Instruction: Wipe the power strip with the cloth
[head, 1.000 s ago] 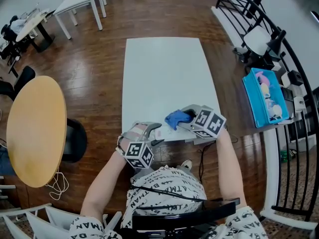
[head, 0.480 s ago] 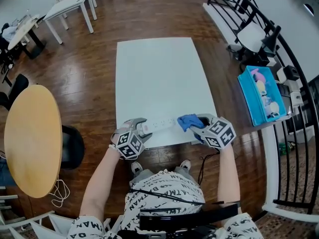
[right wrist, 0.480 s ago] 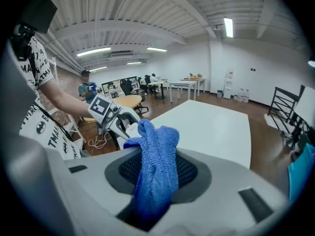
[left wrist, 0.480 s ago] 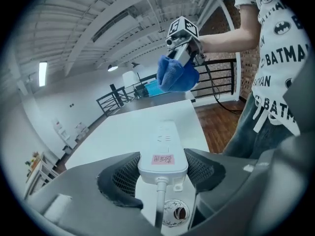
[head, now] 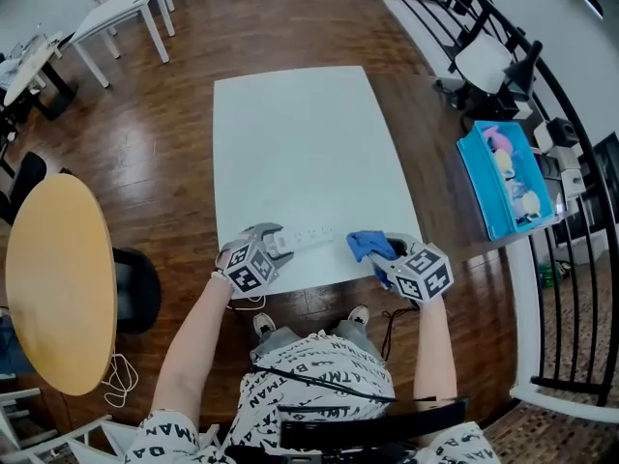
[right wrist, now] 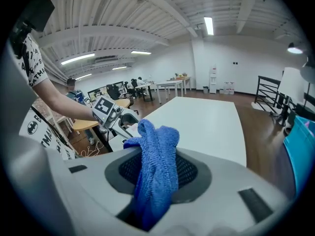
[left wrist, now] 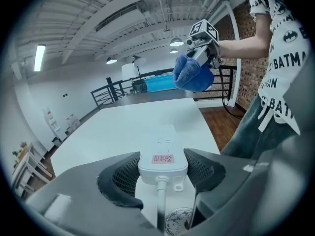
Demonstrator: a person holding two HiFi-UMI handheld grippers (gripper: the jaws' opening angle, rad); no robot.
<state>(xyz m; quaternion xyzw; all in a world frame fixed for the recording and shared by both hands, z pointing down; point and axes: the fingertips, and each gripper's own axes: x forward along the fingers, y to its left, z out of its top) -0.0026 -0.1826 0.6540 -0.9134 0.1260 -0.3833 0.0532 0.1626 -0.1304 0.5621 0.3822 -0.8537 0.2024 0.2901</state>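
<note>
The white power strip lies along the near edge of the white table. My left gripper is shut on its cord end; in the left gripper view both pads press the sides of the power strip, and its cord runs down between them. The blue cloth hangs bunched in my right gripper, just right of the strip's far end and apart from it. In the right gripper view the cloth fills the shut jaws, and the left gripper shows beyond it.
A blue bin with small items stands right of the table, beside a black railing. A round wooden table and a black stool are at the left. White tables stand far back on the wooden floor.
Both grippers have come down to the table's near edge and spread apart. The strip, first held up in front of me, now lies along the table; the cloth has moved right of it.
</note>
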